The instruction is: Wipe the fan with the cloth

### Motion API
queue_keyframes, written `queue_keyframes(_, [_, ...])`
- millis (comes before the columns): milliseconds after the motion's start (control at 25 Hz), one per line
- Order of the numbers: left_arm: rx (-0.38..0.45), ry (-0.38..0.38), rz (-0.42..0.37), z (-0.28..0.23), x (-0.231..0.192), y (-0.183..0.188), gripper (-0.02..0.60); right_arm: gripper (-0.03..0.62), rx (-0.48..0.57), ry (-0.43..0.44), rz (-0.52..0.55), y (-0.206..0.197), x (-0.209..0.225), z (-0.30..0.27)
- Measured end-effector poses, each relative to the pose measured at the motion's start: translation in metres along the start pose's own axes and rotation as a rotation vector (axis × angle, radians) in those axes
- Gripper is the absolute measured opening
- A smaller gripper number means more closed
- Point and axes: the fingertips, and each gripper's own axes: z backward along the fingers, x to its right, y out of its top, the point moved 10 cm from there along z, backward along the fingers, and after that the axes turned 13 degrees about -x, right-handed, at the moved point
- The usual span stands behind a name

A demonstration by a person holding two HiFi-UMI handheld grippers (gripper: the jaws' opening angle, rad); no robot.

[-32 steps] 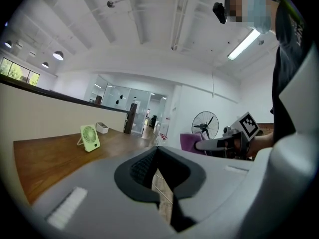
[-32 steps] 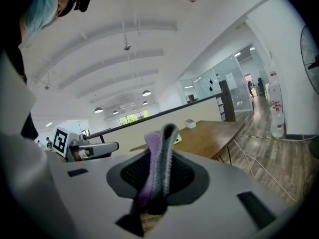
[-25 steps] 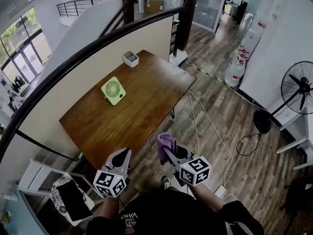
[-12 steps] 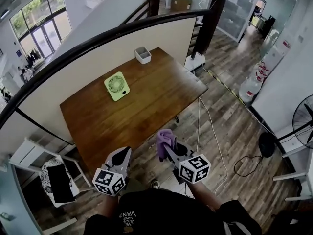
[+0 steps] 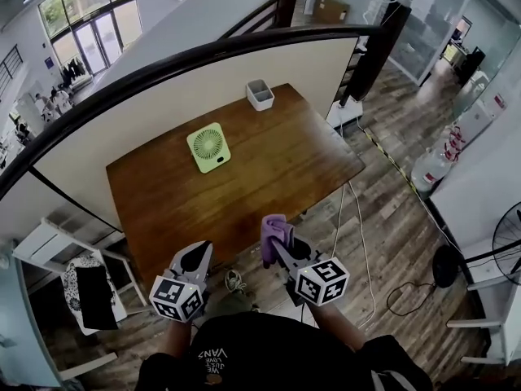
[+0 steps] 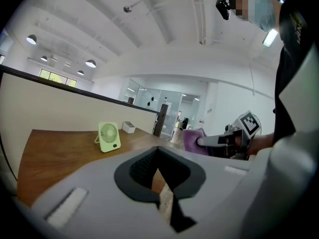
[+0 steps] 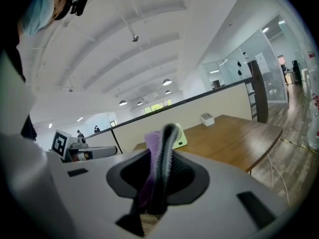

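Observation:
A small green fan stands on the wooden table, towards its far left; the same fan shows in the left gripper view and partly behind the cloth as the fan in the right gripper view. My right gripper is shut on a purple cloth, held off the table's near edge. The cloth is pinched between its jaws. My left gripper is shut with nothing in it, below the table's near edge.
A white box sits at the table's far end. A cream partition with a dark rail runs behind the table. A white chair with a dark bag stands at lower left. Cables lie on the wood floor at right.
Both grippers have come closer to the table's near edge, the cloth still in the right one. The table and fan have shifted right and nearer in the head view.

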Motion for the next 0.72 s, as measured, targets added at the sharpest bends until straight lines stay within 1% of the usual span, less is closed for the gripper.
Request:
queue_keyframes(240, [0.0, -0.017, 0.006, -0.034, -0.033, 0.022, 0.011, 0.092, -0.021, -0.004, 0.02, 0.032, 0.019, -0.038])
queue_keyframes(440, [-0.008, -0.018, 0.006, -0.057, -0.072, 0.042, 0.011, 0.092, -0.033, -0.001, 0.02, 0.059, 0.034, -0.079])
queue_keyframes(600, [-0.021, -0.014, 0.024, -0.069, -0.102, 0.047, 0.011, 0.093, -0.038, -0.004, 0.026, 0.076, 0.04, -0.11])
queue_keyframes(720, [-0.033, -0.012, 0.034, -0.075, -0.118, 0.046, 0.011, 0.092, -0.046, -0.006, 0.03, 0.085, 0.044, -0.128])
